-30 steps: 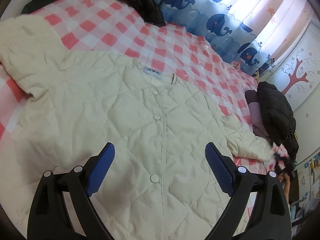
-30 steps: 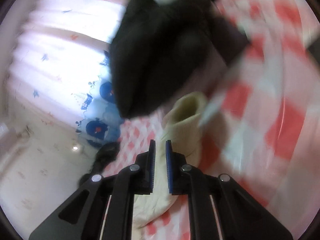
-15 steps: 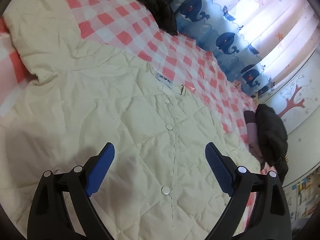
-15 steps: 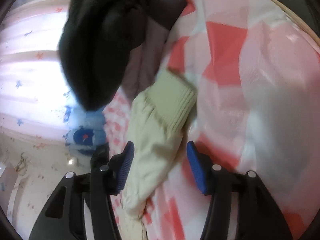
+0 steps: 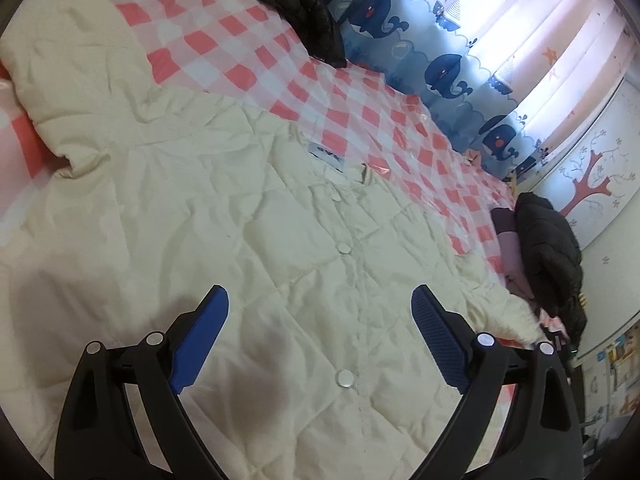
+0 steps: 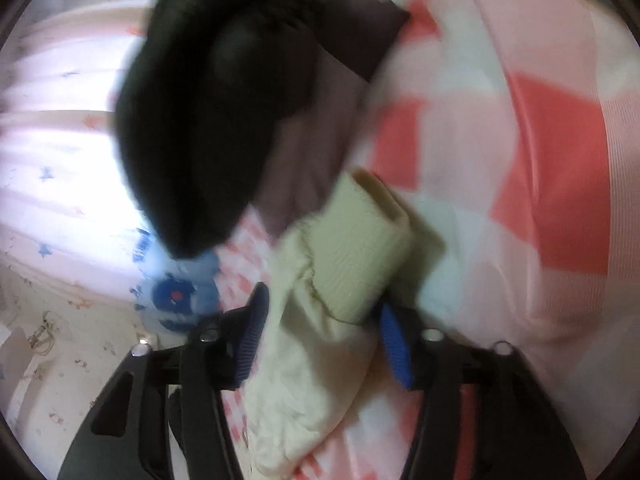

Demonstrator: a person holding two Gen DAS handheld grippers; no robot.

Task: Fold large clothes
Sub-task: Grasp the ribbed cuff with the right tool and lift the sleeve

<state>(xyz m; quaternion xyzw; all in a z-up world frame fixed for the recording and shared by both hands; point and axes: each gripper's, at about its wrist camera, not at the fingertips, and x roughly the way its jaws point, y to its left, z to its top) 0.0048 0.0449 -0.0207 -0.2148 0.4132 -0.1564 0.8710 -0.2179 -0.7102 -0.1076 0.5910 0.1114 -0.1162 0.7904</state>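
A cream quilted jacket [image 5: 248, 240] lies spread front-up on the pink checked bedspread [image 5: 224, 60], its snap placket running down the middle. Its ribbed cuff [image 6: 356, 248] sits between the blue pads of the right gripper [image 6: 320, 320], whose jaws have just been closing around the sleeve. The left gripper [image 5: 320, 320] hovers over the jacket's lower front, jaws spread wide, holding nothing. Beyond the cuff lies a black coat [image 6: 208, 112]
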